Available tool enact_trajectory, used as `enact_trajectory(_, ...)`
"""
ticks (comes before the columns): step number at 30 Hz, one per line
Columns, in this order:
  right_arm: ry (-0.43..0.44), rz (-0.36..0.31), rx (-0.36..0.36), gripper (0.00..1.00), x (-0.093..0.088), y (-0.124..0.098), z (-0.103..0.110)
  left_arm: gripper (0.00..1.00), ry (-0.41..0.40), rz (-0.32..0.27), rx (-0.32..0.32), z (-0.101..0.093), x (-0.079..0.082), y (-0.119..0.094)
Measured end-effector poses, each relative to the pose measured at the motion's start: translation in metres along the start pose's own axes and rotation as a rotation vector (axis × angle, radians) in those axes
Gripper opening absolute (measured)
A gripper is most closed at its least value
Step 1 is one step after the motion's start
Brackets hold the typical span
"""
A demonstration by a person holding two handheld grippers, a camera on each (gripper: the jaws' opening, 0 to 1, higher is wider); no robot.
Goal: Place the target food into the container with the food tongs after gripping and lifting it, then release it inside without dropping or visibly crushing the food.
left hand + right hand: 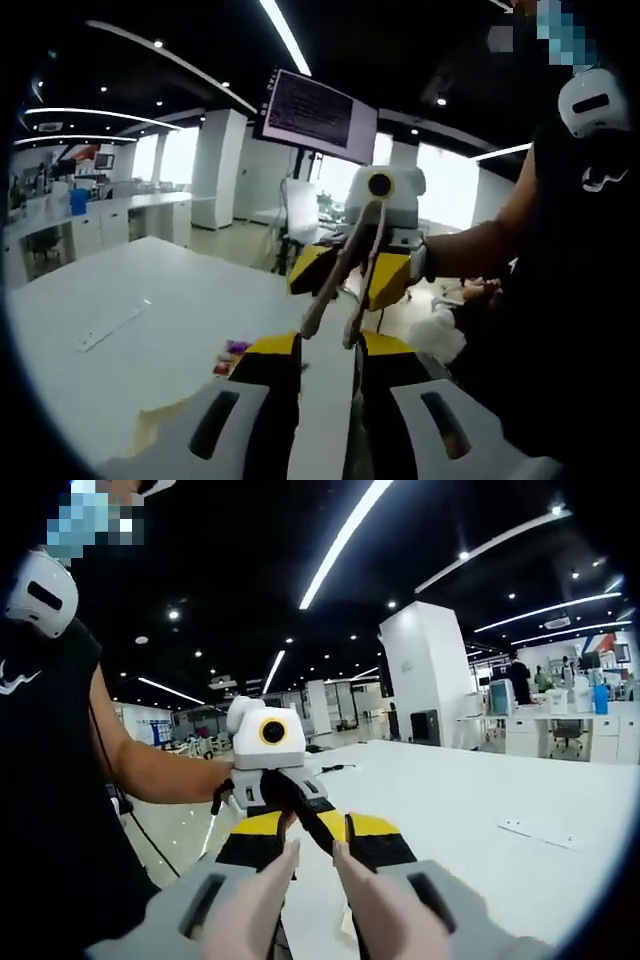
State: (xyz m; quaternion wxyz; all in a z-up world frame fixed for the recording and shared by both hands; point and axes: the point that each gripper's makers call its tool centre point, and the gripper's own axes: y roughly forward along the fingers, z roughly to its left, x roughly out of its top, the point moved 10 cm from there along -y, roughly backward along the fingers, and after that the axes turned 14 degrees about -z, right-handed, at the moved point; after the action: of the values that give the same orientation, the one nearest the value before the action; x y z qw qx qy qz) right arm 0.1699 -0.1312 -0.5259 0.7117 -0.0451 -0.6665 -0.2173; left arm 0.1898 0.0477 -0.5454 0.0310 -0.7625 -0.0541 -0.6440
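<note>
My right gripper faces my left one across a white table and is shut on a pair of beige food tongs. The tongs' two arms run from its lens box down towards me, and their tips end just ahead of my left gripper. The left jaws stand slightly apart, with bare table showing between them. In the right gripper view the tongs lie along the inner sides of my right gripper, with the left gripper just beyond. A small purple, red and yellow item lies on the table by my left jaw.
A person in black holds both grippers. A beige sheet-like thing lies at the table's near left. A white strip rests further out. A dark monitor hangs behind. Desks and pillars stand far off.
</note>
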Motion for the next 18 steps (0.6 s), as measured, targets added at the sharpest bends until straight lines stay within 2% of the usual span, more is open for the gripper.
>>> enact_trajectory(2, 0.002, -0.001, -0.007, 0.23, 0.005, -0.003, -0.004, 0.25, 0.010, 0.013, 0.040, 0.003, -0.003, -0.004)
enact_trajectory(6, -0.010, 0.006, -0.030, 0.24, 0.013, -0.009, -0.013, 0.47, 0.051, -0.015, 0.137, 0.011, -0.003, -0.017)
enact_trajectory(9, -0.012, 0.025, -0.037, 0.26, 0.015, -0.015, -0.017, 0.58, 0.117, 0.014, 0.211, 0.017, -0.004, -0.030)
enact_trajectory(11, -0.015, 0.049, -0.047, 0.26, 0.016, -0.020, -0.021, 0.64, 0.139, 0.024, 0.267, 0.020, -0.006, -0.041)
enact_trajectory(14, -0.073, 0.112, -0.065, 0.26, 0.015, -0.028, -0.026, 0.71, 0.174, 0.024, 0.352, 0.025, -0.011, -0.060)
enact_trajectory(16, -0.078, 0.126, -0.066, 0.26, 0.015, -0.032, -0.027, 0.77, 0.211, 0.036, 0.415, 0.026, -0.016, -0.074)
enact_trajectory(18, -0.095, 0.144, -0.077, 0.26, 0.014, -0.036, -0.030, 0.90, 0.211, 0.021, 0.456, 0.026, -0.022, -0.086)
